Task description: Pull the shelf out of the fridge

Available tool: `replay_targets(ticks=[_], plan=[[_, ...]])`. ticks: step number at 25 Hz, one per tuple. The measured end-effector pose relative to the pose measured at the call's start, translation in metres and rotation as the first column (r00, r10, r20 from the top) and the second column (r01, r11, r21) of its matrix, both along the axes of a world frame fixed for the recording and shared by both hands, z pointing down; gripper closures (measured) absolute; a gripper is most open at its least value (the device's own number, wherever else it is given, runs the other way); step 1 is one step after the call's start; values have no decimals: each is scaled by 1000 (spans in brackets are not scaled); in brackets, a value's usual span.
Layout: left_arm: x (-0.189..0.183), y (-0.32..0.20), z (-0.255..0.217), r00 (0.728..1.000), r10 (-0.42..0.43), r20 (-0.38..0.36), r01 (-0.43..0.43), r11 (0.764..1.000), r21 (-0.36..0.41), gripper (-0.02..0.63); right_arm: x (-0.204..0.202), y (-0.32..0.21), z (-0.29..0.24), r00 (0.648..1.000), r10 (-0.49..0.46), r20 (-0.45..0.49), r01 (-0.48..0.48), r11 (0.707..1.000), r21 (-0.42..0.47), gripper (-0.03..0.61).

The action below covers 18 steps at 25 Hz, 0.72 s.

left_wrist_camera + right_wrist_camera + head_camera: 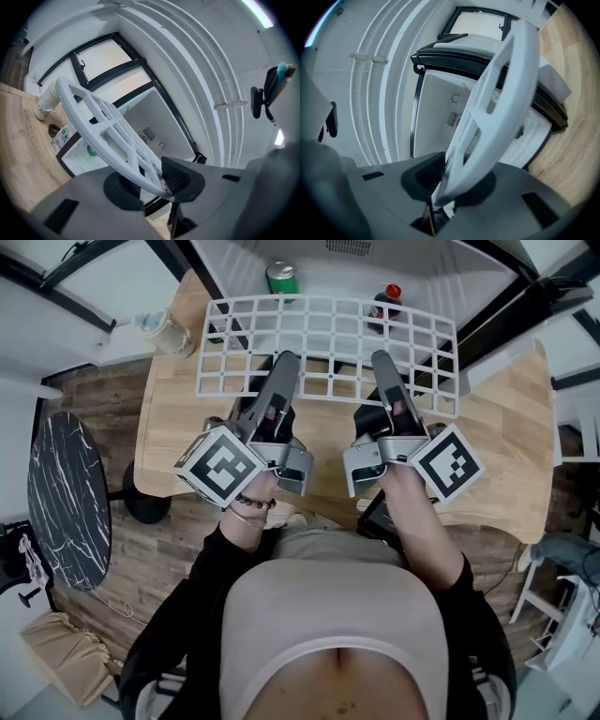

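**Shelf gripped on both sides at the counter's far edge**

Here's the white grid shelf [328,338], held flat over the far edge of the wooden counter [487,427], about midway between its far corners. Its far rim sits right at the mouth of the open fridge [328,263]; whether that rim is inside the opening, I can't tell.

Both claws have it. The left gripper [281,362] is clamped on the near rim towards the shelf's left side, and its own view shows the ribbed pad pressed onto the bar. The right gripper [384,362] bites the same rim further right, its jaws closed tight on the plastic. Both point level, straight at the fridge.

Beyond the shelf, a green can [281,277] stands on the left and a dark bottle with a red cap [386,304] on the right. A pale tub [161,329] sits at the counter's far left corner.
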<state>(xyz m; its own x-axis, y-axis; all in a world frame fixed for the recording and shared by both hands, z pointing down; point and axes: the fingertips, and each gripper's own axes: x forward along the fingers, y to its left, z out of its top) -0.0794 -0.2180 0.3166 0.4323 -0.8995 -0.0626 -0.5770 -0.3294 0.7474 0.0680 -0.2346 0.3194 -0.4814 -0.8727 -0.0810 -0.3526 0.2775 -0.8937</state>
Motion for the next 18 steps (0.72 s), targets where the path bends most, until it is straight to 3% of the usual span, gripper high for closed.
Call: replay_targets(ticks=[18], plan=[[-29,106,-12,996,87,33,-88,996,35,498,-32,115,-5,996,57,69,-58,998,17,509]])
